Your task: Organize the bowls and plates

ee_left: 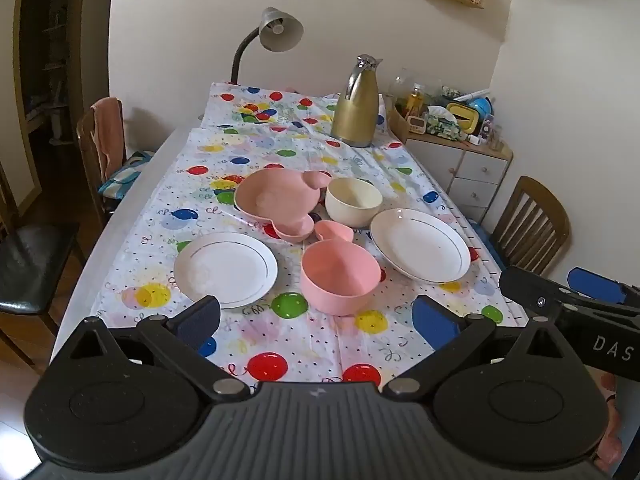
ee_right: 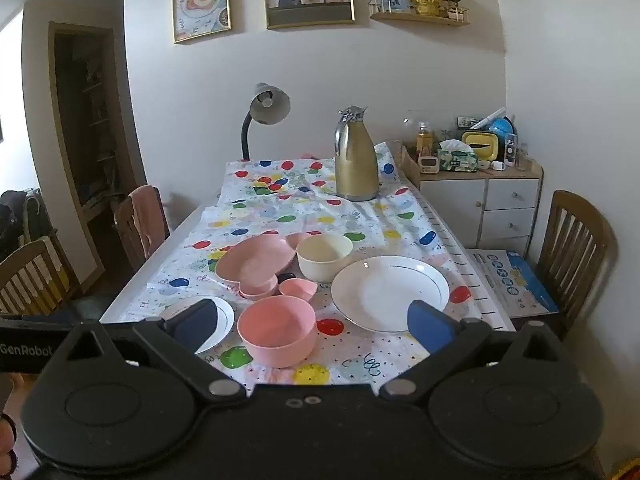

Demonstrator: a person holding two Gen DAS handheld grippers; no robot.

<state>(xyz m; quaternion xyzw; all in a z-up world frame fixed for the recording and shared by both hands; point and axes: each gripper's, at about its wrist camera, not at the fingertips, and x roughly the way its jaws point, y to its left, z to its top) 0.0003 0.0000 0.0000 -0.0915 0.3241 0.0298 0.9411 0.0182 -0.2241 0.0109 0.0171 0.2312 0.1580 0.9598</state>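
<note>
Both grippers hover wide open and empty at the near table edge, left gripper (ee_left: 316, 316) and right gripper (ee_right: 312, 322), likely sizing up the scattered dishes. The pink bowl (ee_left: 340, 276) sits nearest, between two white plates (ee_left: 226, 268); the cream bowl (ee_left: 353, 201) lies beyond. A balloon tablecloth (ee_left: 280, 148) covers the table; a gold jug (ee_left: 356, 108) stands far.

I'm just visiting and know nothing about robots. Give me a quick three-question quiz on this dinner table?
1. True or false: the left gripper holds a plate.
2. How many white plates lie on the tablecloth?
3. Which bowl is nearest the grippers: A) pink bowl B) cream bowl?

Key: 1. False; both it and the right gripper are open and empty. 2. Two: small plate, large plate. 3. A.
</note>
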